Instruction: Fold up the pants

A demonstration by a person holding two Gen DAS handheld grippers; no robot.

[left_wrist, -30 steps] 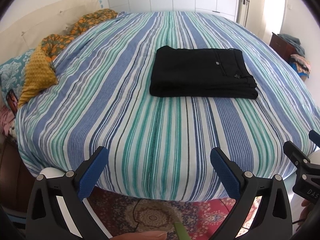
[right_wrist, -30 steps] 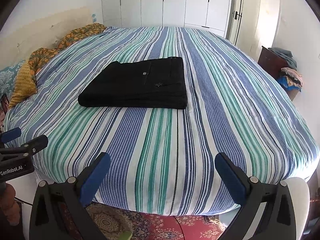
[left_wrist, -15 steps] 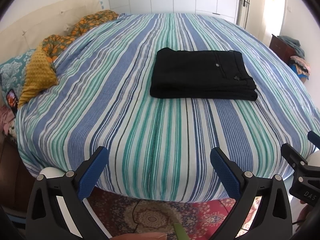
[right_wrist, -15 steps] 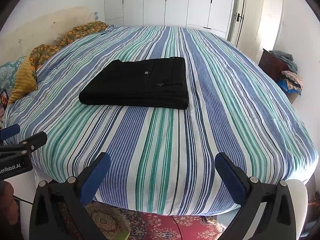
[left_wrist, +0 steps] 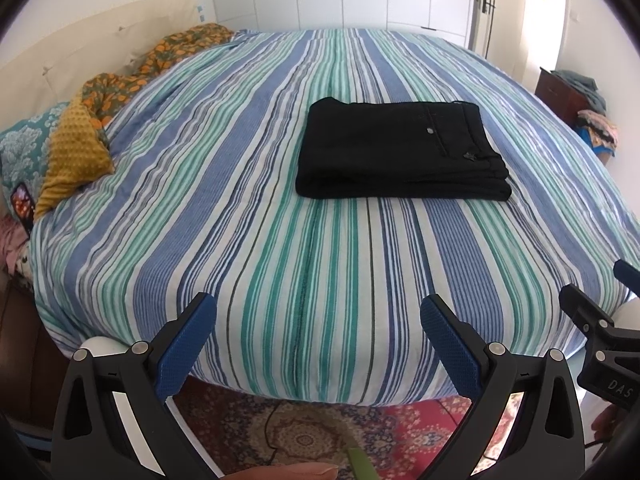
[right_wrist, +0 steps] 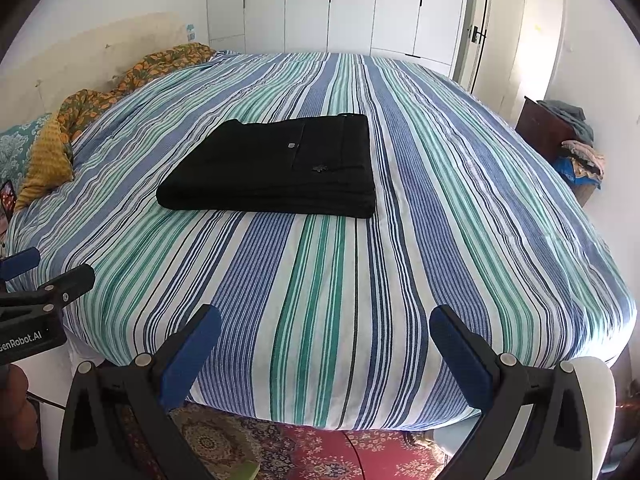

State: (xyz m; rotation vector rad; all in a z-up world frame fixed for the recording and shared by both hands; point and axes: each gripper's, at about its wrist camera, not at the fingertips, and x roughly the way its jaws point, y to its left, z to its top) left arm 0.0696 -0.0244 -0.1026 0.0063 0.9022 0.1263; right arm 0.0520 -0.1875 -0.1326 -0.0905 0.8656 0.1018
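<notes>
Hovering level past the bed's near edge, well apart from the cloth, the left hand-held gripper points forward with jaws spread wide. The folded black pants lie mid-bed. The right hand-held gripper hangs alongside, likewise spread, grasping nothing.

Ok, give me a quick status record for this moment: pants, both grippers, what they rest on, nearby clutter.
pants: black pants, folded into a flat rectangle, lying alone
surface: striped bedspread, pants near its middle
left gripper: open, empty, back at the near edge of the bed, apart from the pants
right gripper: open, empty, also at the near edge
clutter: mustard pillow and floral blanket at the bed's left side
floor: patterned rug below the bed edge
</notes>
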